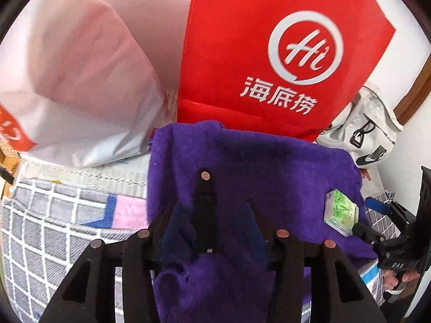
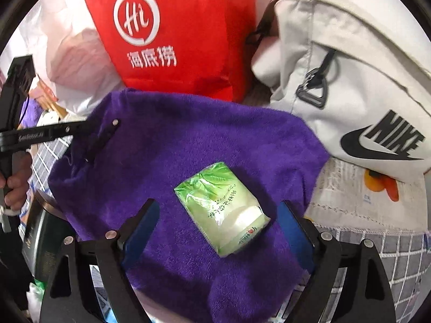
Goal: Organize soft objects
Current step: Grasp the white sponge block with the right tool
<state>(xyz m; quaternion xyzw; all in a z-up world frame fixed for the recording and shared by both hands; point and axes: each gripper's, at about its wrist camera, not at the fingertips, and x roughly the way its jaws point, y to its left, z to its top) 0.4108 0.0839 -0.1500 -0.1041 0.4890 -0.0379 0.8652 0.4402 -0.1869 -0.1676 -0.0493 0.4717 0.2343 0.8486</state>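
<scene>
Checked blanket [image 1: 54,231] under purple towel [image 2: 215,140], bags.

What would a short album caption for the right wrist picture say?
Open tongs straddle a green tissue pack on a purple towel, with red bag and white backpack behind.

Purple towel [image 2: 188,140], green tissue pack [image 2: 226,210], red bag [image 2: 188,40].

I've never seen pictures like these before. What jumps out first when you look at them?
The bright red bag with its white round logo stands at the back, loudest of all. In front of it a purple towel spreads across the middle, with a small green tissue pack lying on it between the right gripper's open jaws. To the right leans a pale backpack with a big black Nike logo.
</scene>
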